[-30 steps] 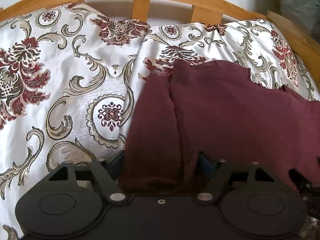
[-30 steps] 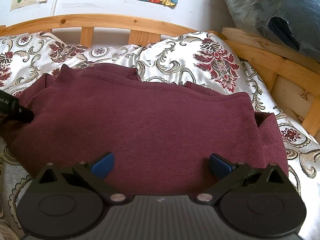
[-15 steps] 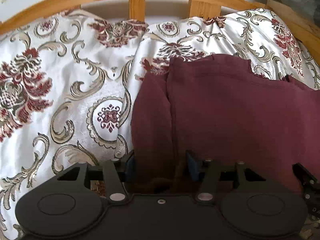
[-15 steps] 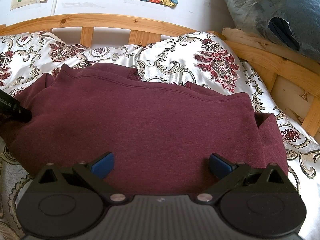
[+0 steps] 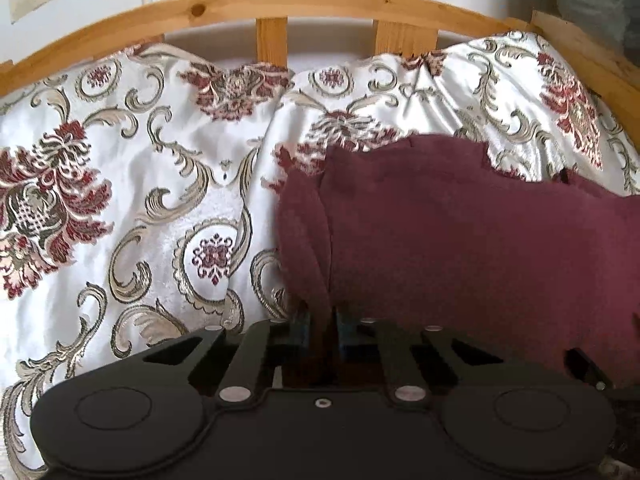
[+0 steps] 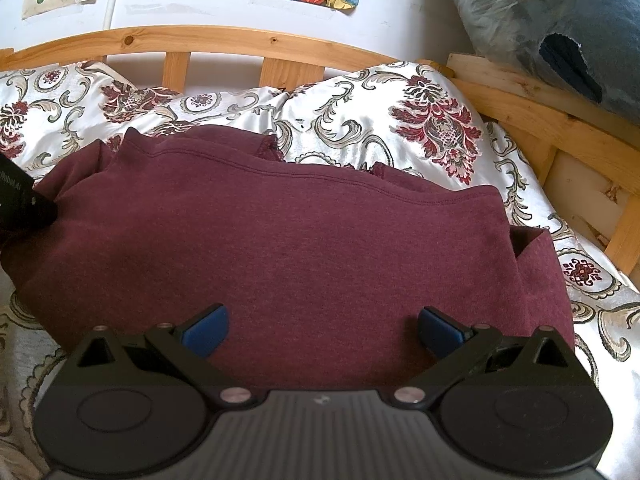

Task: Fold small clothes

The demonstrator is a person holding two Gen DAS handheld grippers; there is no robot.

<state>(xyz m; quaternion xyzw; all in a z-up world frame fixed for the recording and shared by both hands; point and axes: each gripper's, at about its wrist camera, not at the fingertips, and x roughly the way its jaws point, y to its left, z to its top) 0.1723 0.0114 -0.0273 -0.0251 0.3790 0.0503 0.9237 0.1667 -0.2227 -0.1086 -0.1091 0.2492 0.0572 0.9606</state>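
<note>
A maroon sweatshirt lies partly folded on a floral bedspread; it also shows in the left wrist view. My left gripper is shut on the sweatshirt's near left edge, with a fold of cloth pinched between the blue pads. My right gripper is open wide and empty, its blue pads just over the sweatshirt's near edge. The left gripper's tip shows at the left edge of the right wrist view.
A wooden slatted bed frame curves along the far side and runs down the right. A plastic-wrapped dark bundle sits beyond the frame at the upper right. Bare floral bedspread lies left of the sweatshirt.
My left gripper has closed from wide open onto the sweatshirt's left edge and the view has lifted slightly. The right gripper has stayed open and still.
</note>
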